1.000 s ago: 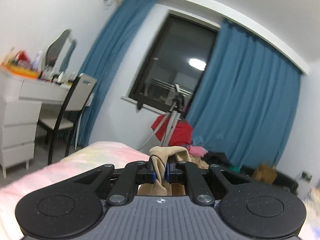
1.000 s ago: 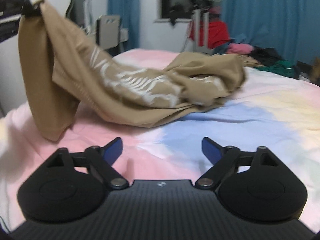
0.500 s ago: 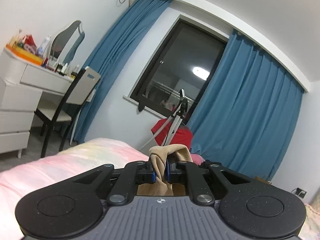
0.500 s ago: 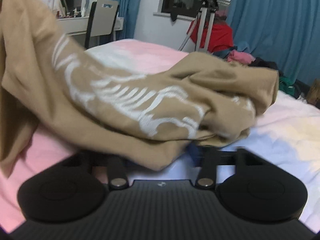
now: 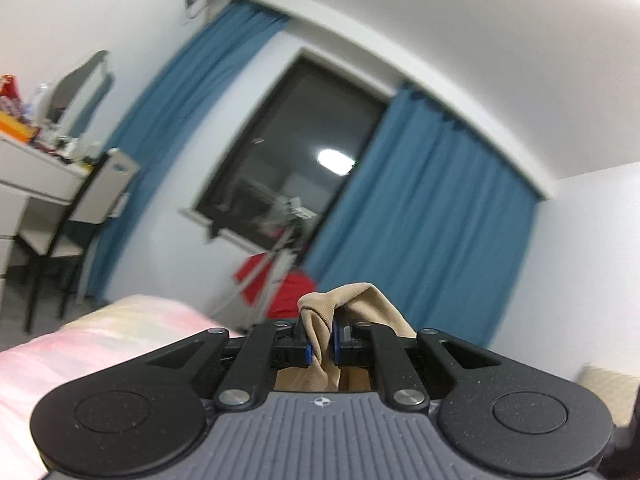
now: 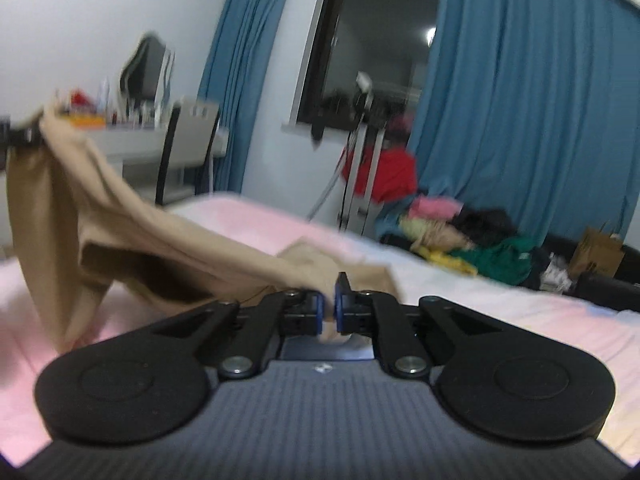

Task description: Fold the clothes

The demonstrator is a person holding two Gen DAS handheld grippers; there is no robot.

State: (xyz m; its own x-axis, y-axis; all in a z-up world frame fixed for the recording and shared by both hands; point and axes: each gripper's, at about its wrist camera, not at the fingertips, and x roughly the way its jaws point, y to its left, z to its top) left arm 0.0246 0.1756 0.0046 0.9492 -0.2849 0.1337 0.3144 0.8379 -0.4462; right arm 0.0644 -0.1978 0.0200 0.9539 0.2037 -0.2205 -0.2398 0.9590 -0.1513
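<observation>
A tan shirt [image 6: 120, 232] hangs in the air above the pastel bed [image 6: 480, 312], stretched between both grippers. My left gripper [image 5: 320, 346] is shut on a bunched fold of the tan shirt [image 5: 352, 304], which pokes up between its blue pads. In the right wrist view that same left gripper [image 6: 16, 138] shows at the far left edge, holding the shirt's upper corner. My right gripper [image 6: 329, 310] is shut on another part of the shirt, and the cloth runs from it up to the left. The shirt's print is hidden.
A pile of clothes [image 6: 472, 236] lies beyond the bed's far side by the blue curtains [image 6: 520, 120]. A stand with a red garment [image 6: 380, 176] is under the dark window. A white dresser [image 5: 28, 184] and a chair [image 5: 80, 220] stand at the left.
My right gripper went from open above the bed to shut on the shirt and lifted it. My left gripper rose and tilted upward, still holding its corner.
</observation>
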